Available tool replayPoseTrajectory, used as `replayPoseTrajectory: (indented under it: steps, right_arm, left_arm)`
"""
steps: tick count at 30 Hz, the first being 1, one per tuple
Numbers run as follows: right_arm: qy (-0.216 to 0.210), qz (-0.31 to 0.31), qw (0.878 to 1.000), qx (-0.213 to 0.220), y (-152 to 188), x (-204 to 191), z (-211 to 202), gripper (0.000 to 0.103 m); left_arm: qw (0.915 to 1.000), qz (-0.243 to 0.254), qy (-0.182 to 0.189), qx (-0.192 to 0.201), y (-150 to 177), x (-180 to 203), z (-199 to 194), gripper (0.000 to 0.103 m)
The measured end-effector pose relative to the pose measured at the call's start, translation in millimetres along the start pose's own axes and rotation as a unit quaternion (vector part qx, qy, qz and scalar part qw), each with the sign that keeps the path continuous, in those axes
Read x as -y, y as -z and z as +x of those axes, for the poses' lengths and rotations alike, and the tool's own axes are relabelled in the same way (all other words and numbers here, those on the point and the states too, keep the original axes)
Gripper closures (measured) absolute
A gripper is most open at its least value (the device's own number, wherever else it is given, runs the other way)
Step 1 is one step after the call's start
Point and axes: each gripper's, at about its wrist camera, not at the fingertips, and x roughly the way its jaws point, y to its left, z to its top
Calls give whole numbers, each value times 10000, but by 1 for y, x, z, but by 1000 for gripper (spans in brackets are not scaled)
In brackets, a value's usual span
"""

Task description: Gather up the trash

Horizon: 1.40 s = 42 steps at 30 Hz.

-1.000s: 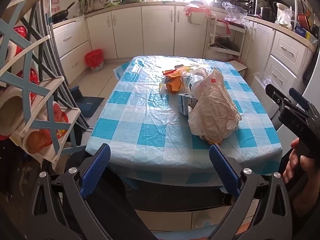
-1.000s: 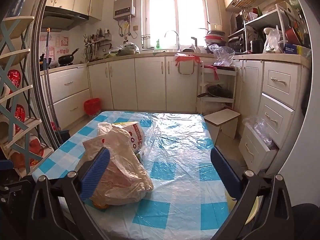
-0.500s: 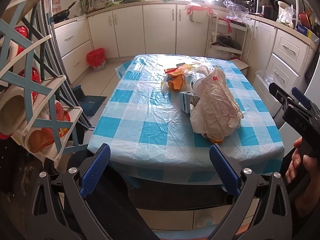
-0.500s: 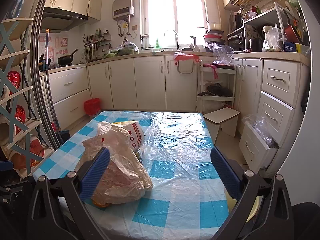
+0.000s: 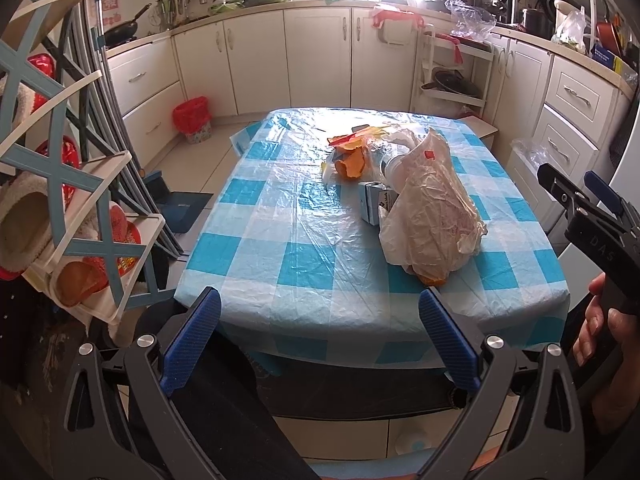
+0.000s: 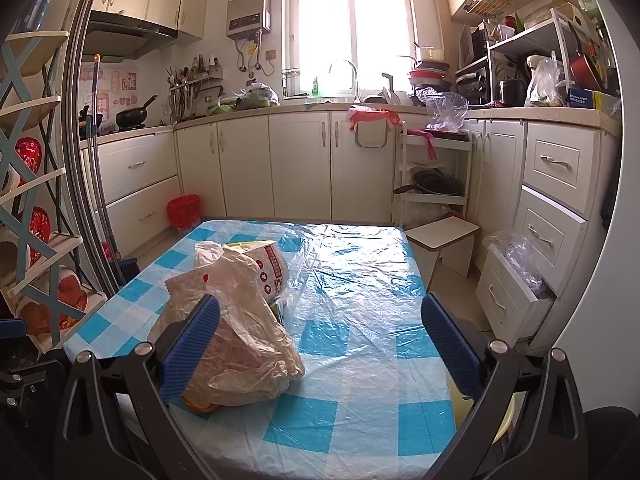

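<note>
Against the frames from 1 second before, the table [image 5: 256,240] with its blue-checked cloth sat lower and fuller in your left view, with more of the far cabinets showing above it. That reads as you lifting and tipping the left gripper [image 5: 320,344] a little while standing at the near edge. It was a change of viewpoint only. Nothing on the cloth shifted, so the collecting had not begun.

The crumpled plastic bag [image 5: 432,216] lay on the right half of the table, closest to you of the trash, bulging with something orange at its near end. Just behind it, touching or nearly so, were a small carton [image 5: 374,202], a clear bag holding orange peel [image 5: 352,164], and some loose wrappers toward the far middle. In the right view the same plastic bag filled the near left corner, the left finger of your right gripper [image 6: 320,344] overlapping it in the picture; I could not tell whether it touched.

Both grippers were spread wide with nothing between the fingers. The right one had barely moved in that second, pointed across the table toward the sink. The red bin [image 5: 192,118] on the floor stood far left, well apart from the table, a likely place for the trash.
</note>
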Motion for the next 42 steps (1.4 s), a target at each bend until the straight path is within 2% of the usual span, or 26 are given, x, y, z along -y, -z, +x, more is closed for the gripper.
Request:
replayPoseTrajectory:
  steps: [12,42]
  right_arm:
    - [28,195,9997,-142,12,4,-20,6]
    - [41,142,9998,-160,12,1,-17,6]
  left_arm:
    - [10000,40,59,-51,1,5,3,8]
    - [9999,55,134,17,1,6,-4,8]
